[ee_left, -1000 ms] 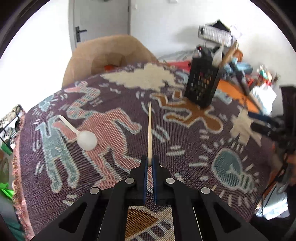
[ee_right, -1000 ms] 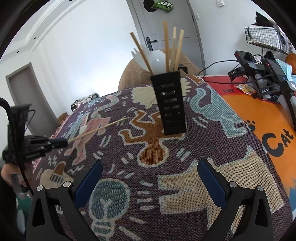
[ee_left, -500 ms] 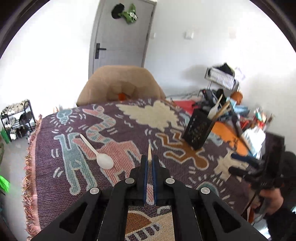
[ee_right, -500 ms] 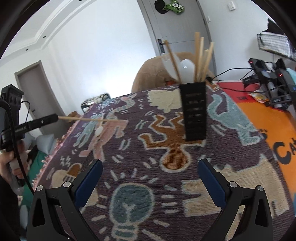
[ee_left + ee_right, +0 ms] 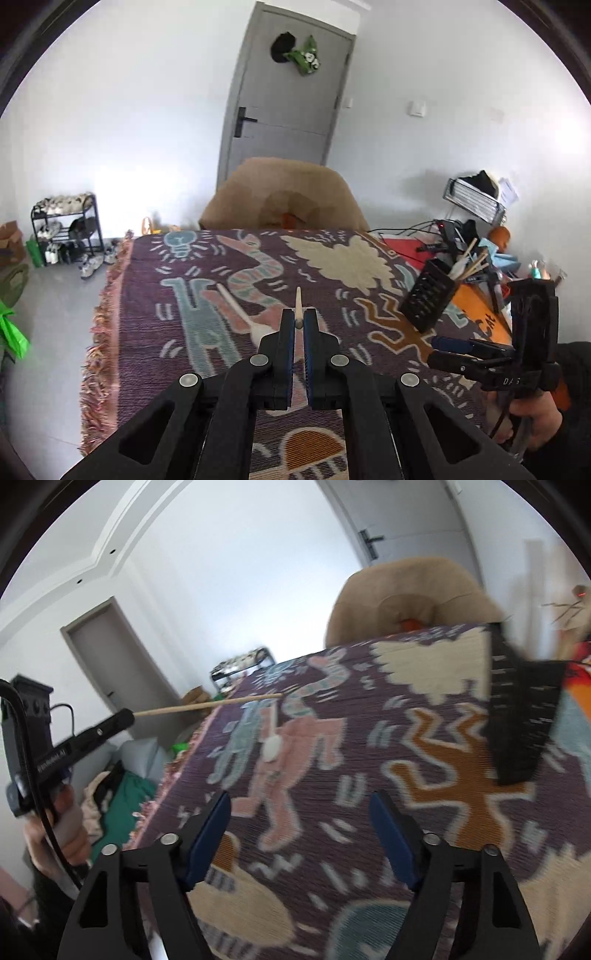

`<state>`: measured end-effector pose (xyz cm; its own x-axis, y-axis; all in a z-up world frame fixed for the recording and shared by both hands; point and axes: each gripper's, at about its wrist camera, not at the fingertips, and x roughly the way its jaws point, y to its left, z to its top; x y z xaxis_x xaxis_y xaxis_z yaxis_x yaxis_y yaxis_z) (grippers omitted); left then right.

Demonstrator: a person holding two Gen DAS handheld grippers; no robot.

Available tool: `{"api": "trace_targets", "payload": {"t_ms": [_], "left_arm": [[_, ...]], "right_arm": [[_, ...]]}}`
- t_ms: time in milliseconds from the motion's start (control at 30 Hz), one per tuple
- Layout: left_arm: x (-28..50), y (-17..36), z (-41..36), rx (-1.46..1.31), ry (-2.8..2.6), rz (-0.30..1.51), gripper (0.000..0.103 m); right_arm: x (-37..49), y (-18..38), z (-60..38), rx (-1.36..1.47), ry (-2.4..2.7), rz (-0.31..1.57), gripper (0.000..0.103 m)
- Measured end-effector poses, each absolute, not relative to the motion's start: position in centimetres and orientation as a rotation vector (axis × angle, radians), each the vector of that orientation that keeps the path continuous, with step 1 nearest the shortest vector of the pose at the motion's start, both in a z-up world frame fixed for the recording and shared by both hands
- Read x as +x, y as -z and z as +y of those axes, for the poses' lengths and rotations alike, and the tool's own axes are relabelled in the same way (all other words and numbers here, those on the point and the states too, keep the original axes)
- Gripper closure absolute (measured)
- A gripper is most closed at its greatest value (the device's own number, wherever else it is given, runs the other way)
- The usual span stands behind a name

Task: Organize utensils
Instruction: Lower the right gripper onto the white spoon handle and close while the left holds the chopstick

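Observation:
My left gripper (image 5: 299, 318) is shut on a wooden chopstick (image 5: 298, 302), which it holds in the air above the patterned cloth (image 5: 147, 332). The right wrist view shows the same chopstick (image 5: 210, 705) sticking out level from the left gripper (image 5: 123, 716). A white plastic spoon (image 5: 272, 746) lies on the cloth; in the left wrist view this spoon (image 5: 236, 308) is partly hidden by my fingers. The black slatted holder (image 5: 426, 297) with several utensils stands tilted at the right, and the holder (image 5: 524, 716) is blurred. The jaws of my right gripper (image 5: 301, 830) are closing with nothing between them.
A tan chair (image 5: 284, 199) stands behind the table. Cables, a wire basket (image 5: 474, 201) and clutter crowd the orange mat (image 5: 480, 314) to the right. A shoe rack (image 5: 62, 229) stands on the floor at left. The cloth's fringe (image 5: 99, 332) marks the table's left edge.
The left gripper has risen and tipped up with the chopstick. The right gripper has swung left, so the holder slid to the picture's right edge, and its jaws have narrowed.

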<state>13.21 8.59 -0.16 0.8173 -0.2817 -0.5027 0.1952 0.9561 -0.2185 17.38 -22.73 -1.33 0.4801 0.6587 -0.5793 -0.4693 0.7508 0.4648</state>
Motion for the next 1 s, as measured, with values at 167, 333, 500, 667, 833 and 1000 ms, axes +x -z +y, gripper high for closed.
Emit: {"api": "trace_targets", "payload": {"t_ms": [167, 333, 500, 667, 833, 1000], "left_arm": [[12.8, 1.1, 11.1, -0.199, 0.223, 0.568, 0.099], [12.7, 2.2, 13.5, -0.235, 0.194, 0.582, 0.099], [13.5, 3.6, 14.5, -0.242, 0.189, 0.632, 0.099], [13.7, 4.2, 15.6, -0.254, 0.190, 0.641, 0.099], [13.6, 4.5, 17.2, -0.280, 0.174, 0.642, 0.099], [13.2, 4.7, 18.5, -0.297, 0.169, 0.634, 0.099]], "right_arm": [[19.7, 2.1, -18.9, 0.323, -0.776, 0.889, 0.034], [21.9, 3.1, -14.9, 0.342, -0.813, 0.949, 0.034], [24.6, 4.8, -12.0, 0.411, -0.820, 1.025, 0.034], [26.3, 6.2, -10.2, 0.417, -0.793, 1.080, 0.034], [27.6, 7.1, -9.1, 0.424, -0.785, 1.116, 0.034], [28.6, 8.3, -8.2, 0.376, -0.739, 1.134, 0.041]]}}
